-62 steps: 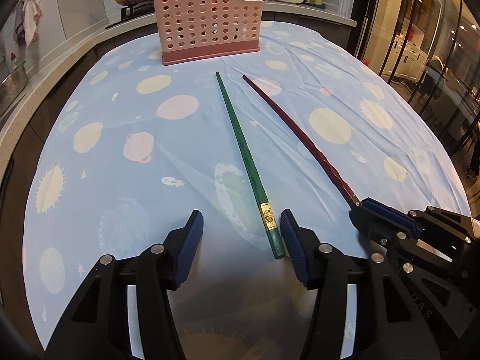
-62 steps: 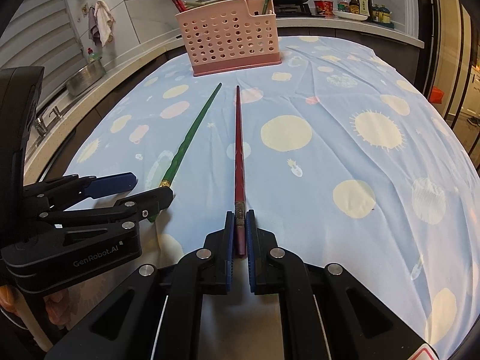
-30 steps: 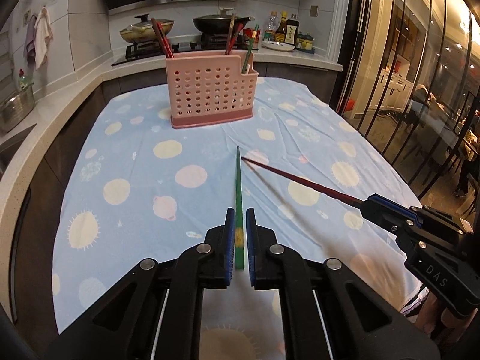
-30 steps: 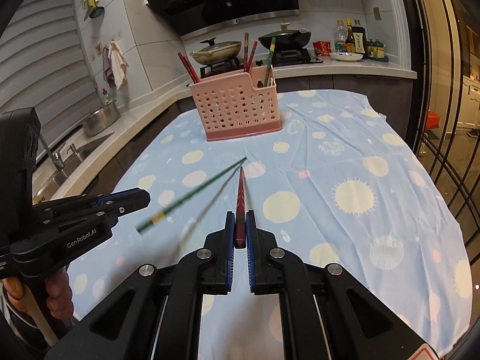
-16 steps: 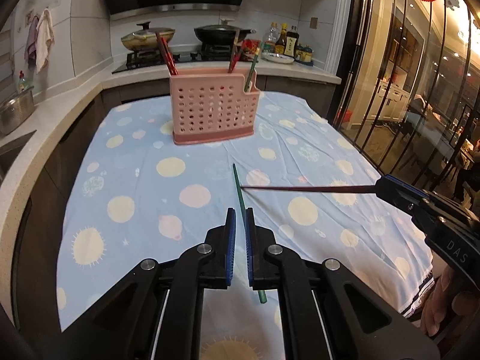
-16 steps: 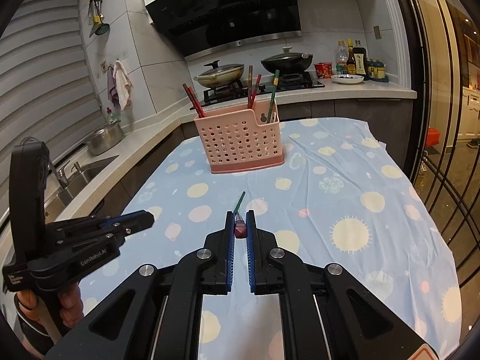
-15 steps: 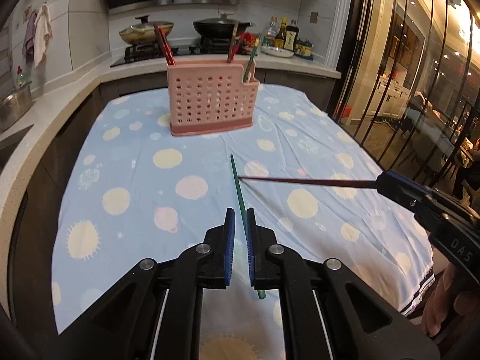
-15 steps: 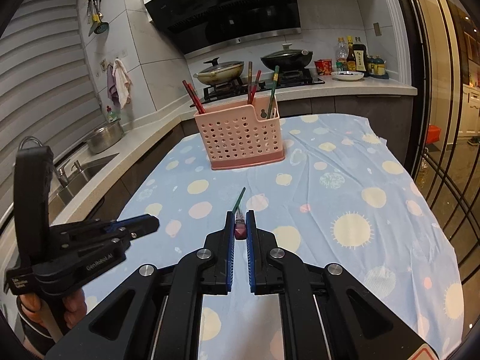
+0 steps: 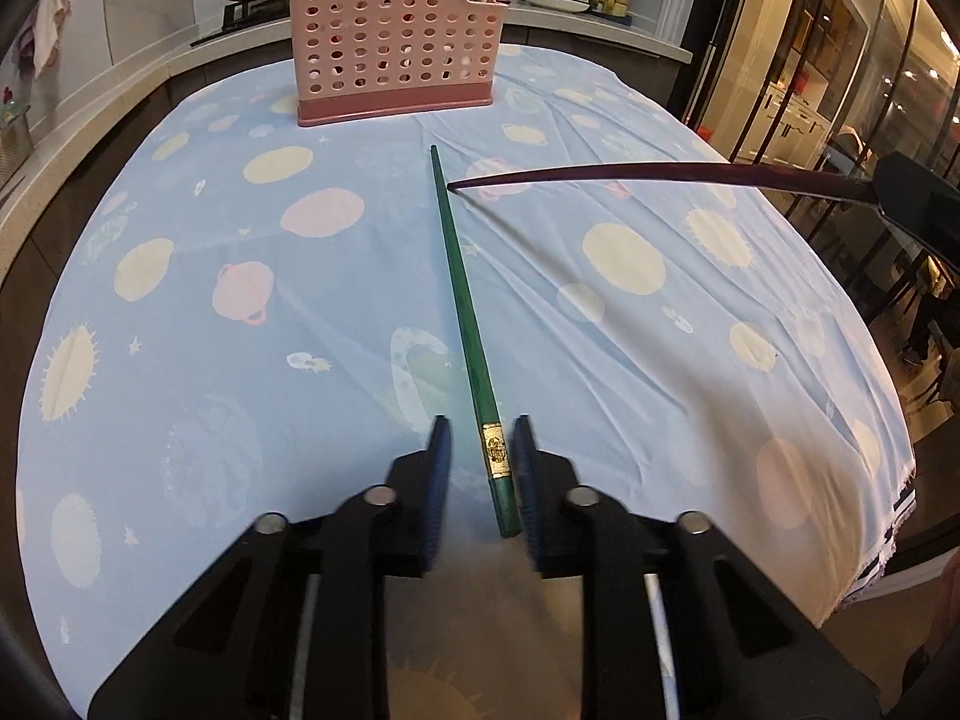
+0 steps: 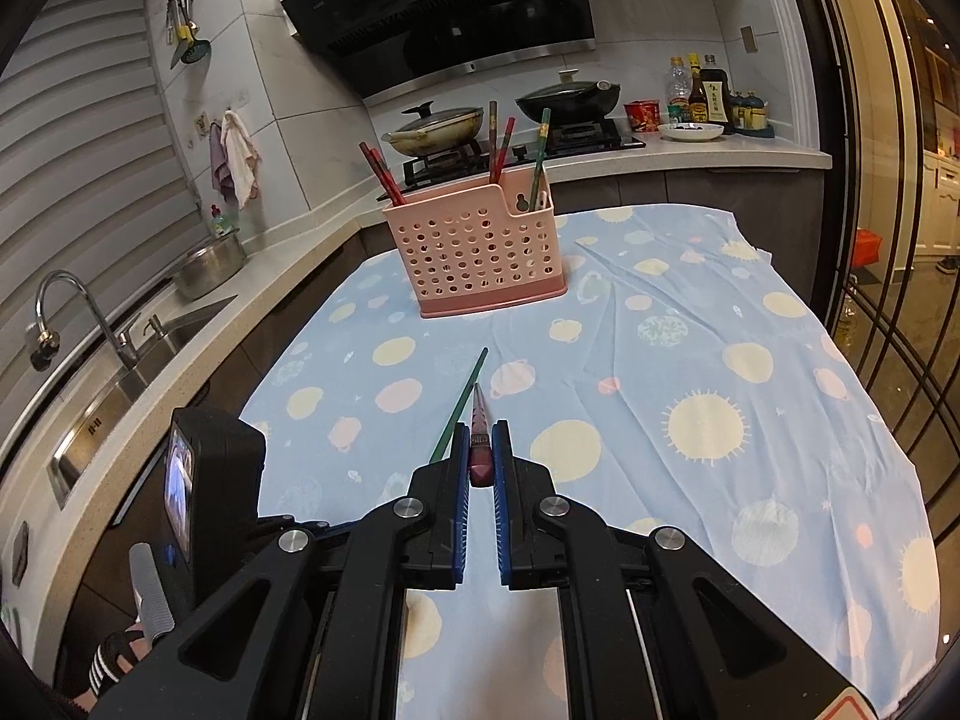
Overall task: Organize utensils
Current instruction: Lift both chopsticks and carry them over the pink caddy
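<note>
A green chopstick lies on the blue patterned tablecloth, its thick end between the parted fingers of my left gripper, which is open around it. It also shows in the right wrist view. My right gripper is shut on a dark red chopstick and holds it up in the air; in the left wrist view the red chopstick reaches in from the right. A pink perforated utensil basket stands at the table's far end, with several chopsticks upright in it.
A sink with a tap and a steel pot are on the counter to the left. A stove with pans and bottles is behind the basket. The table's right edge drops off towards glass doors.
My left gripper has dropped to the table and opened, and the green chopstick lies on the cloth again. My right gripper holds the red chopstick higher.
</note>
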A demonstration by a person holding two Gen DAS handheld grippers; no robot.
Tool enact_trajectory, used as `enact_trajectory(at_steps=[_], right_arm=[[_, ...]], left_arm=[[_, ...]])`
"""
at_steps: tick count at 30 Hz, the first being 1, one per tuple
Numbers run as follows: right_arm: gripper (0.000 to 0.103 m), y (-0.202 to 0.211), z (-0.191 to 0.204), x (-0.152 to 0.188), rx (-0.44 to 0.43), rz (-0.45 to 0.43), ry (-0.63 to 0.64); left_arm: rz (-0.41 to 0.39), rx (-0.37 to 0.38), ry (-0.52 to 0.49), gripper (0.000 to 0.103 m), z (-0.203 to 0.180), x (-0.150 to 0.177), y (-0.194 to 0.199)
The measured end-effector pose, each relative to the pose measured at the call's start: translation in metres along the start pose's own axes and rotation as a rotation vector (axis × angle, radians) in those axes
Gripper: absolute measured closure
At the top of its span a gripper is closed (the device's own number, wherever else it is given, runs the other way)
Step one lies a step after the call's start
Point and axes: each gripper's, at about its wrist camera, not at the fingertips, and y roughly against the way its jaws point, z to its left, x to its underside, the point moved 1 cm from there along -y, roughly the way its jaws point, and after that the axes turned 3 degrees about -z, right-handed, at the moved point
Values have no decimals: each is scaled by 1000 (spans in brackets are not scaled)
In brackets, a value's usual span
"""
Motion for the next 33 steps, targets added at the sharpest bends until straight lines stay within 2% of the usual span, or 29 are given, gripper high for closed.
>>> enact_trajectory(at_steps=[6, 11, 16, 24, 33], right_arm=[[96, 6, 0, -3, -3, -12, 2], [96, 14, 0, -13, -9, -46, 4], [96, 22, 5, -30, -22, -98, 18], [96, 27, 7, -71, -35, -187, 42], [96, 17, 10, -112, -47, -245, 70]], left_arm=[[-21, 19, 14, 95, 3, -2, 16], [-109, 33, 36, 95, 10, -18, 53], [-214, 22, 26, 96, 14, -45, 88], [-345, -23, -22, 96, 9, -94, 120], [-408, -63, -58, 96, 11, -141, 124]])
